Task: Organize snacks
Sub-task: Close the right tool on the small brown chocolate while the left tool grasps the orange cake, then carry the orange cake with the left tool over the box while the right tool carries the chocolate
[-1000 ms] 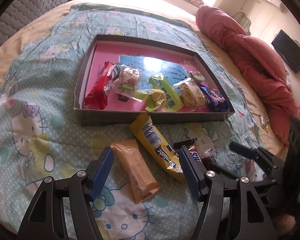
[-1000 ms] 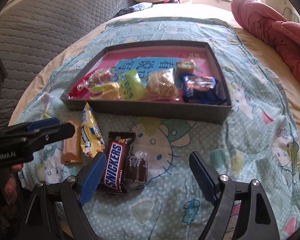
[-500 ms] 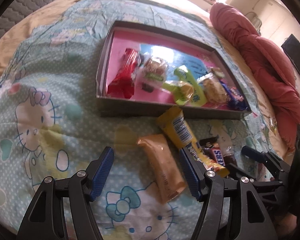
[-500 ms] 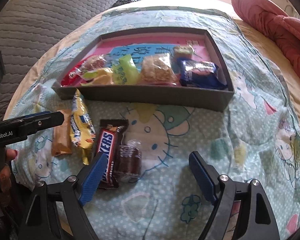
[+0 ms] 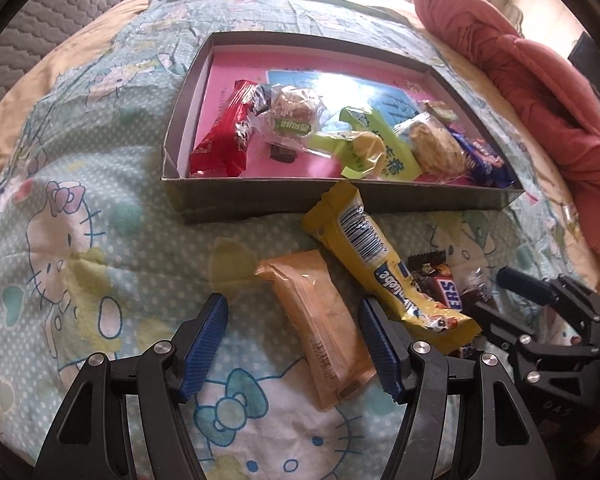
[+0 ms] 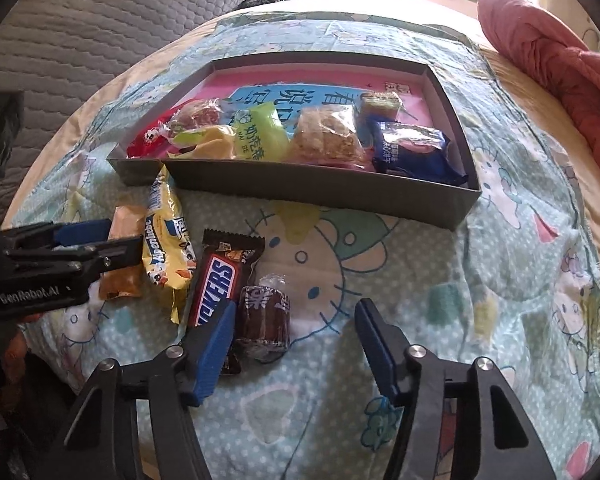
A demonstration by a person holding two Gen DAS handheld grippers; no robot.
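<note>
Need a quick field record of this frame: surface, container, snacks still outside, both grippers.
surface: Hello Kitty bedspread
container: shallow grey cardboard box, pink inside, already holding several wrapped snacks
outside box: orange wrapped bar; yellow snack bag; brown Snickers bar; small dark wrapped candy
left gripper: open, jaws straddling the orange bar
right gripper: jaws closing around the dark candy, pads not yet pressing

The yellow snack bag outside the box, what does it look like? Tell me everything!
The yellow snack bag is a long, shiny, crinkly plastic packet with a black barcode, blue lettering and crimped ends. It lies flat and slanted on the cartoon-cat bedsheet, unopened as far as shows. Its top end leans against the grey box. The orange packet lies beside it, and its other side overlaps the Snickers bar.
</note>
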